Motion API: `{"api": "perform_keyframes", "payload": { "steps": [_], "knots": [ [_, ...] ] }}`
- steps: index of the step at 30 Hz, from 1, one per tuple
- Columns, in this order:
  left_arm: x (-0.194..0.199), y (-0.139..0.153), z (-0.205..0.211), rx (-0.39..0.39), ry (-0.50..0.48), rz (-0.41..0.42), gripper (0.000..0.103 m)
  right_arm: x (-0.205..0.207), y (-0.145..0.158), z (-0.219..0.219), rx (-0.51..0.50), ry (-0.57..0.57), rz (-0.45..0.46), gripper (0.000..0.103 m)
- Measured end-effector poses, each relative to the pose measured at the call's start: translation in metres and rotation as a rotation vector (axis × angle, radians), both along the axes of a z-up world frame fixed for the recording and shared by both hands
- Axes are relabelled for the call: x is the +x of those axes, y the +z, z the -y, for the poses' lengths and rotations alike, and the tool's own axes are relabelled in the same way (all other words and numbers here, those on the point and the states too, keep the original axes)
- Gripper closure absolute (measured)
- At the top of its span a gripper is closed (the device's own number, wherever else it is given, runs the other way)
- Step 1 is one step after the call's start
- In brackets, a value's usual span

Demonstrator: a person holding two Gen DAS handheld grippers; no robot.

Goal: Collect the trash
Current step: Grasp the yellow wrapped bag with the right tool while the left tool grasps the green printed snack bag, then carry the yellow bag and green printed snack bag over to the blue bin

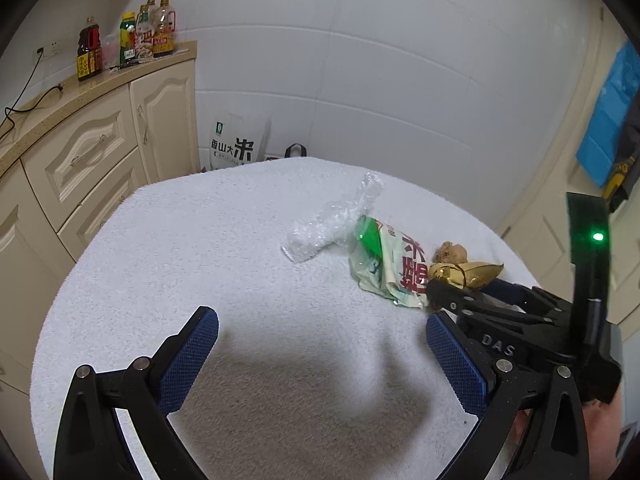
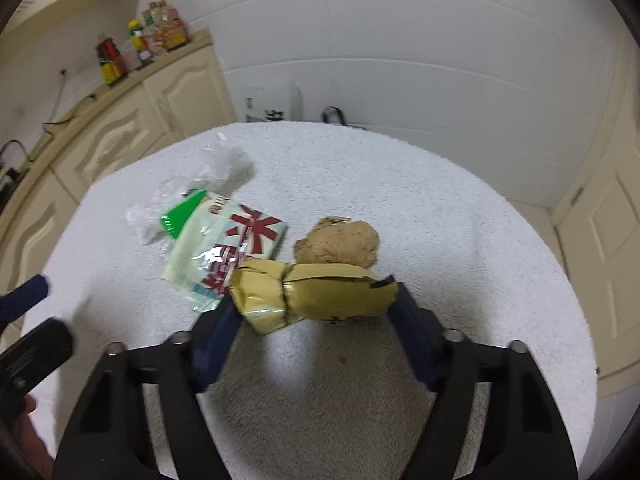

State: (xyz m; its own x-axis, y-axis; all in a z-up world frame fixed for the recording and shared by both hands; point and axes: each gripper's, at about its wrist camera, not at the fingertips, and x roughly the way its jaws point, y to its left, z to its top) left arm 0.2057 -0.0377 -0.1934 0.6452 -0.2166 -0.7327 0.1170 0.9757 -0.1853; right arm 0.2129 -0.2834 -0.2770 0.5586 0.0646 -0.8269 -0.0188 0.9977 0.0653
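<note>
From my left wrist camera, my left gripper [image 1: 322, 344] hangs over the white terry-cloth table cover [image 1: 180, 248] with its blue-padded fingers [image 1: 192, 356] spread wide apart and nothing between them; only a dark shadow lies on the cloth beneath.

The trash sits in a cluster right of centre in that frame: a crumpled clear plastic bag [image 1: 332, 220] furthest back, a green-and-white printed food wrapper with red characters [image 1: 390, 264] just beside and partly over it, a brown crumpled paper ball [image 1: 450, 253] to the right, and a shiny gold twisted foil wrapper [image 1: 466, 272] in front of the ball.

In my right wrist view, my right gripper [image 2: 314, 312] straddles the gold wrapper [image 2: 316, 296], which lies crosswise at the centre of the frame. Its dark blue pads [image 2: 218, 332] sit at either end of the wrapper, appearing to touch both ends. The picture is blurred there, so I cannot tell whether the pads actually press on it or merely flank it.

The paper ball [image 2: 340, 240] rests right behind the gold wrapper, touching it. The printed wrapper [image 2: 224, 248] lies to the left, its lower corner under the gold one's end, with the clear bag [image 2: 200, 184] toward the upper left.

Cream kitchen cabinets [image 1: 92, 148] with condiment bottles [image 1: 128, 36] on their counter occupy the upper left.
</note>
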Motion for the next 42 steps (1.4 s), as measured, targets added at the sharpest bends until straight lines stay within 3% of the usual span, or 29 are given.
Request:
{"api": "perform_keyframes", "payload": {
  "steps": [5,12,18,21,23,33,42],
  "knots": [
    [0.02,-0.006,0.026,0.017,-0.027,-0.002,0.001,-0.012,0.005,0.016,0.008,-0.012,0.013,0.035],
    [0.076,-0.03,0.088,0.07,-0.08,-0.045,0.001,-0.025,0.023,0.054,0.02,-0.079,0.044,0.035],
    [0.123,-0.052,0.137,0.172,-0.085,-0.093,0.003,-0.032,0.032,0.071,0.025,-0.103,0.061,0.035],
    [0.143,-0.054,0.153,0.157,-0.111,-0.083,0.014,-0.034,0.032,0.073,0.037,-0.109,0.063,0.035],
    [0.149,-0.054,0.16,0.169,-0.123,-0.068,0.033,-0.036,0.032,0.074,0.043,-0.108,0.062,0.035],
    [0.141,-0.057,0.147,0.052,-0.129,-0.069,0.038,-0.054,0.04,0.068,0.054,-0.12,0.073,0.035],
    [0.077,-0.037,0.134,0.015,-0.117,0.011,0.037,-0.091,0.067,0.057,0.052,-0.123,0.123,0.035]
  ]
}}
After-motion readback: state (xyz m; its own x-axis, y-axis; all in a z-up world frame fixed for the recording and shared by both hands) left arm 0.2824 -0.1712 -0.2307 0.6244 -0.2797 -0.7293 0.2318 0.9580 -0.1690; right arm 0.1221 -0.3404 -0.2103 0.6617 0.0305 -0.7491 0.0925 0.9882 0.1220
